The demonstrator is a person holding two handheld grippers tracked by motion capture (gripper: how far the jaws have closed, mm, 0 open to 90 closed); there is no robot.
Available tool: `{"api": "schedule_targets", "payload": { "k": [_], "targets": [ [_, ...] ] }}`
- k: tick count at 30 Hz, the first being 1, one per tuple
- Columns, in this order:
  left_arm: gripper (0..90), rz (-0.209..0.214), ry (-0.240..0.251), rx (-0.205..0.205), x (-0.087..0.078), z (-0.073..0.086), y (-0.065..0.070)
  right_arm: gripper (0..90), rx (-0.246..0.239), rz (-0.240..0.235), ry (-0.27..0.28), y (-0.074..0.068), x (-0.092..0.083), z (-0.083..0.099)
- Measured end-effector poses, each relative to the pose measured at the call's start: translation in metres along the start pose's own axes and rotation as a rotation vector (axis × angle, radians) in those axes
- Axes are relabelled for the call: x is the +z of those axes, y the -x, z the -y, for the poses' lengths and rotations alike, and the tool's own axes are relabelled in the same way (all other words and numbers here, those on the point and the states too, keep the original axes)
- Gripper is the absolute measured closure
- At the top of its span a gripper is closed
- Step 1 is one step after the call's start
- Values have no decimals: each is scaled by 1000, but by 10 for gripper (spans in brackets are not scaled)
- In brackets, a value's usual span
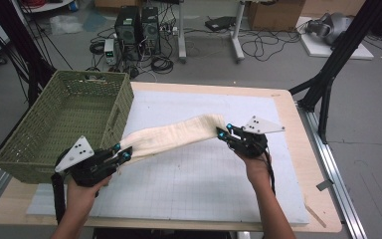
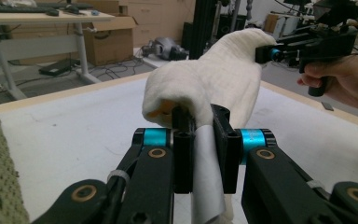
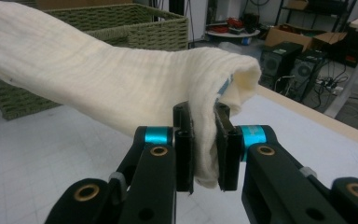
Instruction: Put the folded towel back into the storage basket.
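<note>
A cream folded towel (image 1: 174,135) hangs stretched above the white gridded mat (image 1: 194,184), held at both ends. My left gripper (image 1: 121,153) is shut on its near-left end, beside the green basket. In the left gripper view the jaws pinch the towel (image 2: 223,79) and a grey strip of it hangs between them, at my left gripper (image 2: 204,122). My right gripper (image 1: 224,131) is shut on the towel's right end. In the right gripper view the cloth (image 3: 102,79) folds down between the jaws of my right gripper (image 3: 204,119).
A green woven basket (image 1: 35,149) stands on the table's left side, partly off the mat. The wooden table edge (image 1: 303,149) runs on the right. Computers, cables and boxes lie on the floor beyond the table.
</note>
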State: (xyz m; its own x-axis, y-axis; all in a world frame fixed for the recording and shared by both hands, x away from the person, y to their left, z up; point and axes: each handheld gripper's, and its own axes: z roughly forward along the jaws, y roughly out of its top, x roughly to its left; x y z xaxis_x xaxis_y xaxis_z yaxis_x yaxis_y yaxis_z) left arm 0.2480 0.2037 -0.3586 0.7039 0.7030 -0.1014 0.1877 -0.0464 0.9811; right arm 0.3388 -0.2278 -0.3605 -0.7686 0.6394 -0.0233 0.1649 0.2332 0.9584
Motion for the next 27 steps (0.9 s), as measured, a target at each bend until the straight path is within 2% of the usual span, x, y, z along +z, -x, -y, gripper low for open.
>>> {"api": "schedule_targets", "payload": {
  "k": [14, 19, 22, 27],
  "targets": [
    [805, -71, 76, -9, -33, -13, -12, 811, -44, -29, 3, -2, 54, -48],
    [805, -83, 83, -26, -41, -13, -18, 811, -52, -41, 7, -5, 71, -61],
    [805, -106, 91, -37, -49, -13, -22, 811, -64, -44, 12, -8, 81, -68],
    [805, -143, 100, -28, -59, -15, -24, 811, -77, -58, 2, -11, 101, -83]
  ]
}}
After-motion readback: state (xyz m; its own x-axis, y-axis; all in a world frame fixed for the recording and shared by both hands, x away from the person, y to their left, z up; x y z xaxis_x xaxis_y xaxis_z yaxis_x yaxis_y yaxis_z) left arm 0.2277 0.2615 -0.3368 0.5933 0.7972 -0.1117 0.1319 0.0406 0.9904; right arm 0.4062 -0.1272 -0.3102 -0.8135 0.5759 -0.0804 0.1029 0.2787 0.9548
